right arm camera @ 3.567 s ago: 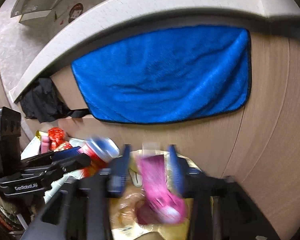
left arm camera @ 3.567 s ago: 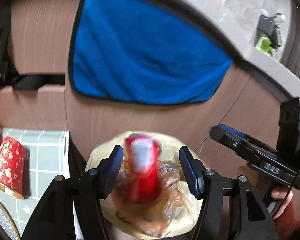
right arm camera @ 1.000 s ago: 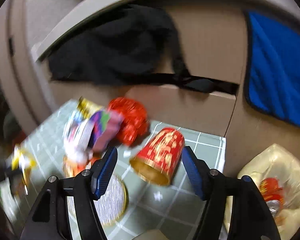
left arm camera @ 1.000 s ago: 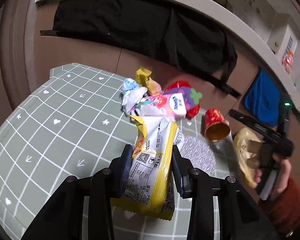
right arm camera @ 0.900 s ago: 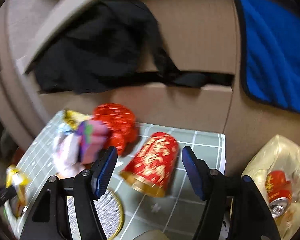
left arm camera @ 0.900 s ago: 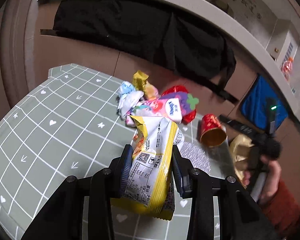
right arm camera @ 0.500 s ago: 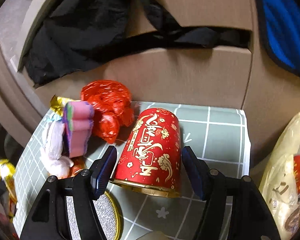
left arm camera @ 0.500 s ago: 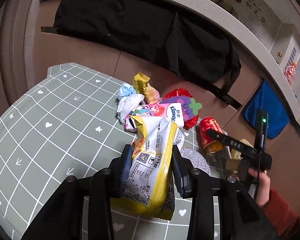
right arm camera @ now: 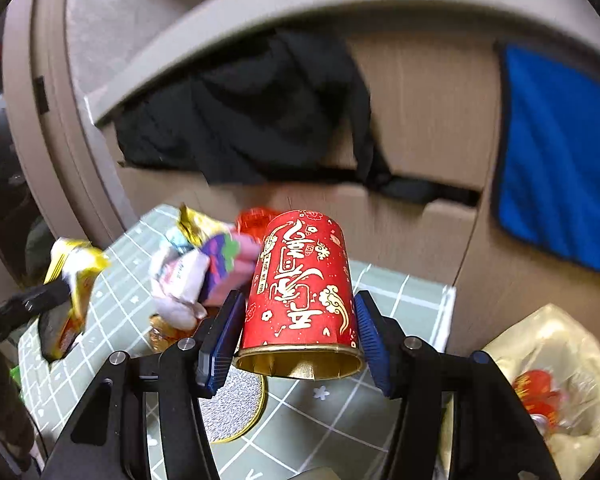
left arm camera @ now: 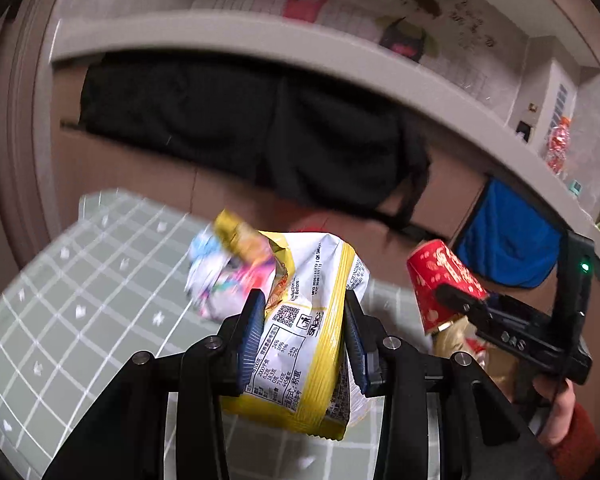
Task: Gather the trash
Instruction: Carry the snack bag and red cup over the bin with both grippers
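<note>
My left gripper is shut on a yellow and white snack packet and holds it above the green checked tablecloth. My right gripper is shut on a red paper cup with gold lettering, lifted off the table, its open mouth toward the camera. The cup also shows in the left wrist view, and the packet in the right wrist view. A yellowish trash bag with a red can inside sits at the lower right, off the table's edge.
A pile of wrappers and a red crumpled bag lie at the table's back. A round silver coaster lies near the front. A black cloth and a blue towel hang on the cabinet behind.
My right gripper has closed on the red cup and lifted it off the table. My left gripper has raised the snack packet and moved it rightward.
</note>
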### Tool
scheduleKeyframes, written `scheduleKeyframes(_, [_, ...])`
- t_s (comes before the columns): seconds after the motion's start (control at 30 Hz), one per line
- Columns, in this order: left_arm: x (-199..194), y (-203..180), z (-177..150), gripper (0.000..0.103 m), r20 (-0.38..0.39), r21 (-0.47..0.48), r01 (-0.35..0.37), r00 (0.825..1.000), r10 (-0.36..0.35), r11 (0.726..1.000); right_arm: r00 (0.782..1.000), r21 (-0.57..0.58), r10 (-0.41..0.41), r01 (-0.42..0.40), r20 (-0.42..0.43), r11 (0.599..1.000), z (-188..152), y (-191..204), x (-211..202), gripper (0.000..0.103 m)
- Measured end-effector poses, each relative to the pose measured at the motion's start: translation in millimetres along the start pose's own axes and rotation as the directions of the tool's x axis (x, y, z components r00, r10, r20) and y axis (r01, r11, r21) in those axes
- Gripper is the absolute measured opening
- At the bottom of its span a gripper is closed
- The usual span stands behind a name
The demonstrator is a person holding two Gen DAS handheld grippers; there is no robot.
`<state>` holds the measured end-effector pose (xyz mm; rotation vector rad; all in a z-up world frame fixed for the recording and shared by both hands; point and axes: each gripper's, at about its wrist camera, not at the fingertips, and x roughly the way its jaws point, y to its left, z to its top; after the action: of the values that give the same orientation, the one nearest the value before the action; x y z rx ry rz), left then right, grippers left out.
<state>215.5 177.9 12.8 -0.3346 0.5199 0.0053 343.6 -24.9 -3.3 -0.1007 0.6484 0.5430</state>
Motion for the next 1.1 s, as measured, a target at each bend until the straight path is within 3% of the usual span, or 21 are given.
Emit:
scheduleKeyframes(0.27, [-8.0,-87.2,23.5,0.039,0.110,0.116,0.032,0.993,-0.045,0.993,0.989,-0.025,-0.040,0.044,0.143,0.999,17.6,-26.4,-80.2,0.053])
scheduleKeyframes(0.53, [-2.6,-175.4,21.2,0.039,0.130,0.217,0.115,0.981,-0.146,0.969,0.963,-0.006,-0.126,0.131,0.236,0.991,15.3,-80.5,-156.6,0.053])
scheduleKeyframes(0.73, [6.8,-235.9,12.4,0.039,0.107,0.284,0.181,0.970,-0.219,0.942,0.939,0.041,-0.220,0.217,0.265,0.975,3.1,-120.3,-195.5,0.053])
scheduleKeyframes(1.1, [30.1,-286.8,-12.5,0.039,0.028,0.326,0.248,0.962,-0.271,0.912,0.918,0.119,-0.301,0.279,0.259,0.953,-21.6,-169.1,-228.2,0.053])
